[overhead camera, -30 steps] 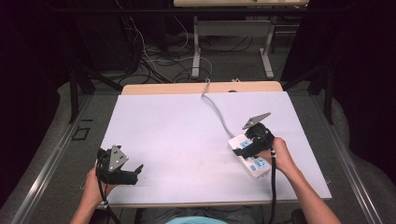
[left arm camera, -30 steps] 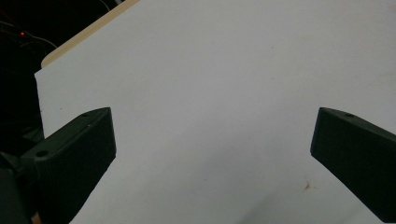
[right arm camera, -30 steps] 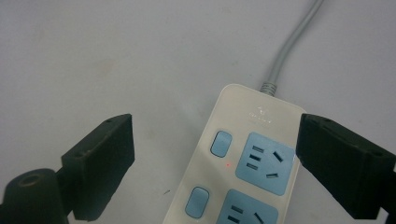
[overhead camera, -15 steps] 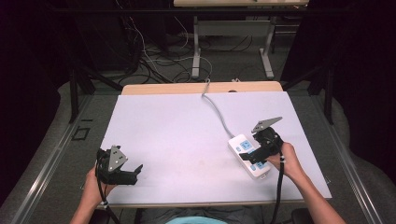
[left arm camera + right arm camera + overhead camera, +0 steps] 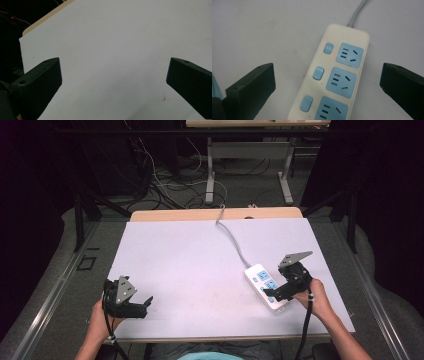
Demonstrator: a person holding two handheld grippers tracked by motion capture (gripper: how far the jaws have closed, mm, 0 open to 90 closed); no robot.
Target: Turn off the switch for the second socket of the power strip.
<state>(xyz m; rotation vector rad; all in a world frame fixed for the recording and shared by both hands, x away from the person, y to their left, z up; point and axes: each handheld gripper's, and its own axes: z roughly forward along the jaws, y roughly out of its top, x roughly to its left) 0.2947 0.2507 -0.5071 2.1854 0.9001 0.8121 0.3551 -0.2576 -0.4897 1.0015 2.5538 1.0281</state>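
White tabletop (image 5: 200, 265) carries a cream power strip with blue sockets (image 5: 266, 285) at its near right. Right tool (image 5: 274, 295), just opening, straddles it untouched (one indicator glows red); left tool (image 5: 145, 303) gapes idle.

The high view looks forward and down from the near side over the whole table (image 5: 200, 250). The right gripper view sits close above the power strip (image 5: 332, 75), which the high view shares; the left gripper view skims bare table.

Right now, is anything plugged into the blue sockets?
No, the power strip shows three blue sockets, all bare.
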